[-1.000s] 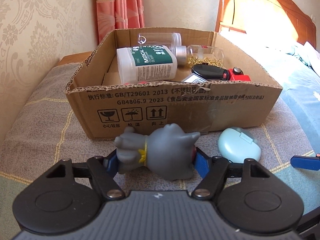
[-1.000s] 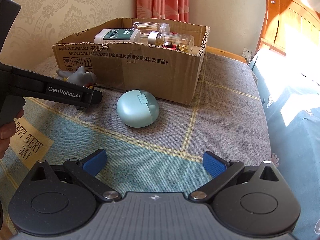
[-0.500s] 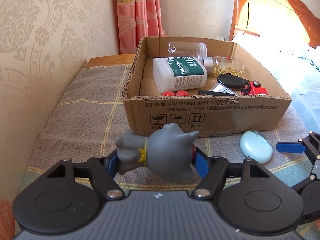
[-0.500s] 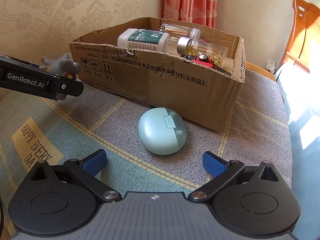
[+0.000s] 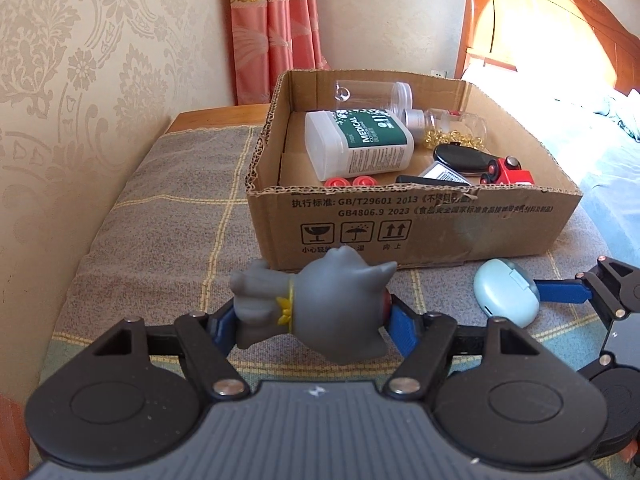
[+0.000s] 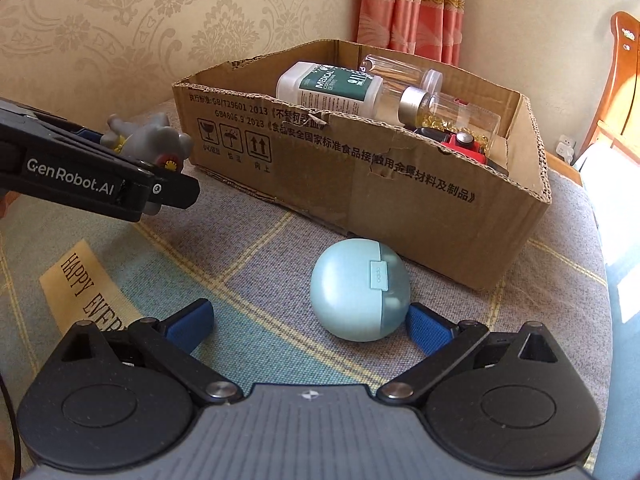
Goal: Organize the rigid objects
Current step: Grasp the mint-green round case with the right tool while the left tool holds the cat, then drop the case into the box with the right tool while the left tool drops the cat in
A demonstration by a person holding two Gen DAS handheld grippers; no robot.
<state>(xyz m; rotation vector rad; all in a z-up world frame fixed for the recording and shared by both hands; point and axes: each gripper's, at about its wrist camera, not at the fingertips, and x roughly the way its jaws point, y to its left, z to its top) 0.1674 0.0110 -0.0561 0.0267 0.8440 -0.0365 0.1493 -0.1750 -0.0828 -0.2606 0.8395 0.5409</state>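
My left gripper [image 5: 310, 320] is shut on a grey cat figurine [image 5: 320, 306] and holds it above the blanket, just in front of the cardboard box [image 5: 416, 220]. The same figurine [image 6: 148, 140] shows in the right wrist view, clamped in the left gripper [image 6: 164, 178]. My right gripper [image 6: 308, 322] stands open low over the blanket. A pale blue earbud case [image 6: 360, 288] lies between its fingers, close to the right pad and apart from the left one. That case [image 5: 506, 296] sits beside the box's front wall.
The box holds a white medical bottle [image 5: 356, 142], a clear jar [image 5: 372, 94], a jar of gold beads [image 5: 452, 128], a black case [image 5: 460, 158], a red toy car [image 5: 508, 172] and two red caps [image 5: 350, 182]. Wall at left, wooden headboard [image 5: 560, 28] behind.
The left gripper rose and drew back with the figurine, so more of the box's inside shows. The right gripper moved in on the blue case, which now lies between its fingers.
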